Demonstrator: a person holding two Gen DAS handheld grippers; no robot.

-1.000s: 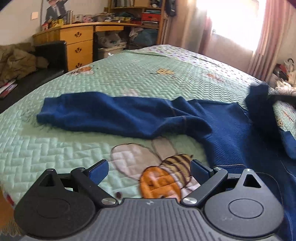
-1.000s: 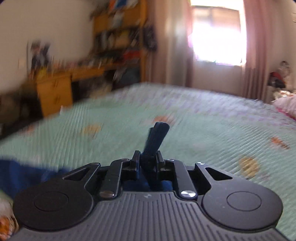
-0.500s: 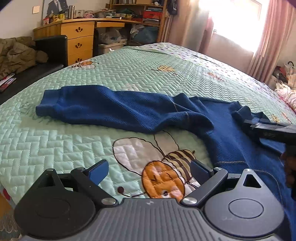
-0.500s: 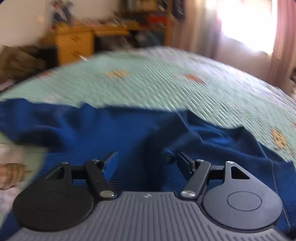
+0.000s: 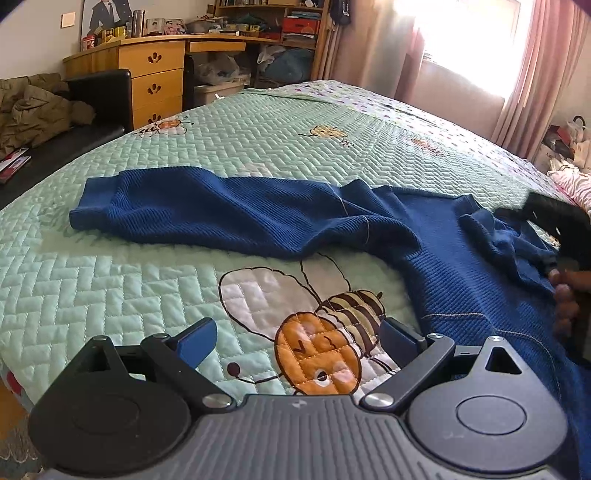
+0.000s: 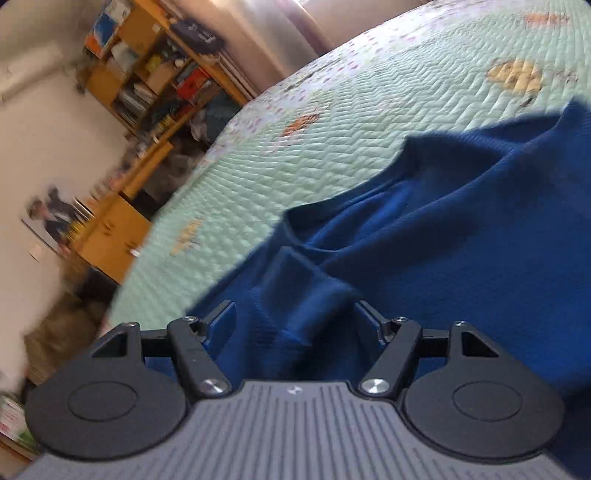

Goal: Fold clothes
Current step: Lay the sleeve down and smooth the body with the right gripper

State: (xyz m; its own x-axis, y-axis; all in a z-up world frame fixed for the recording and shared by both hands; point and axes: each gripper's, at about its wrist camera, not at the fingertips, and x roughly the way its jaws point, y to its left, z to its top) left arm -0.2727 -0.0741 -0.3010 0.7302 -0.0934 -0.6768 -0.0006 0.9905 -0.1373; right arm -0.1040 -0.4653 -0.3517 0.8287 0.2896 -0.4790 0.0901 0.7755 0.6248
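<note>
A dark blue knit sweater (image 5: 258, 214) lies on the mint quilted bedspread (image 5: 110, 288), one sleeve stretched out to the left. My left gripper (image 5: 295, 336) hovers open over the bee patch (image 5: 321, 347), just left of the sweater's hem, with nothing between its fingers. In the left wrist view my right gripper (image 5: 554, 218) sits at the far right edge, low on the rumpled cloth, with a hand (image 5: 565, 299) on its grip. Seen from the right wrist, the right gripper (image 6: 295, 314) is open and rolled sideways. A loose ridge of the sweater (image 6: 424, 240) lies between its pads, which do not press on it.
A wooden desk with drawers (image 5: 155, 81) and a full bookshelf (image 5: 280, 22) stand beyond the bed's far left. A black seat (image 5: 99, 96) holds an olive coat (image 5: 33, 107). Pink curtains (image 5: 535, 66) and bags (image 5: 569, 136) are at the right.
The right gripper was shut on a raised piece of blue cloth. It has since opened, let the cloth go, dropped onto the sweater and rolled. The left gripper has stayed put.
</note>
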